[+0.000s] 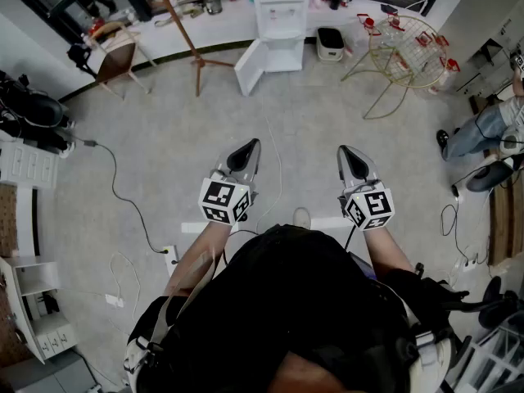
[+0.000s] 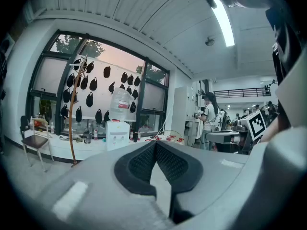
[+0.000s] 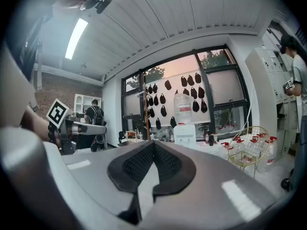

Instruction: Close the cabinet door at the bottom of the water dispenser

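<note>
**Cabinet door wide open, both grippers shut and empty**

Grey floor [image 1: 180, 154] runs out ahead of the fingers. Well beyond the fingertips, straight ahead, the white water dispenser [image 1: 280, 19] stands by the window worktop [image 1: 217, 27]. Its bottom cabinet door [image 1: 249, 66] hangs open. A gold wire rack [image 1: 405, 51] sits far off to the right. The left gripper [image 1: 249, 147] and right gripper [image 1: 347, 152] hover side by side, fingers pressed together on nothing.

Wire rack [image 1: 405, 51] stands right of the water dispenser [image 1: 280, 15].
</note>
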### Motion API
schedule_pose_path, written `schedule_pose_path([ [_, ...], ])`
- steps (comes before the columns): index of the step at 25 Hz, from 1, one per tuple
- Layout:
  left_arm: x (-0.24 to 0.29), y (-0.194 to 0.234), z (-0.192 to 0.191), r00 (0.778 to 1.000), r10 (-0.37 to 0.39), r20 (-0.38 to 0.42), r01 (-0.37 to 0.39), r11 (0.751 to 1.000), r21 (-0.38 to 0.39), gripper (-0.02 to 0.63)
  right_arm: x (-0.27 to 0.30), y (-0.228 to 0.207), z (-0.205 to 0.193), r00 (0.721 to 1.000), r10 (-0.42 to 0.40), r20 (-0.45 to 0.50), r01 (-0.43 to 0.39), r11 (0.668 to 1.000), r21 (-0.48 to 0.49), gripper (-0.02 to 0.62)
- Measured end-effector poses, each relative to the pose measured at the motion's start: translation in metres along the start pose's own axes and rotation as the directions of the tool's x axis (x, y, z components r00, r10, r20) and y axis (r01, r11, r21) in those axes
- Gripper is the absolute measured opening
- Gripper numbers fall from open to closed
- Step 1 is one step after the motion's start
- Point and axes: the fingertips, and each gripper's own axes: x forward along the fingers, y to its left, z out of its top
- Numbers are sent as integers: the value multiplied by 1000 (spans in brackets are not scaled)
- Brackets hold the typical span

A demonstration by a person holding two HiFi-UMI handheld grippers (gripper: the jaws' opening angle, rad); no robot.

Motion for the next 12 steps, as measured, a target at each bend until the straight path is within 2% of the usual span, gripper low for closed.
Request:
schedule_pose_path([
  [12, 32, -5, 5, 1000, 25, 7, -25, 1000, 2, 2, 17, -29, 3, 999, 36, 15, -36, 999, -6, 5],
])
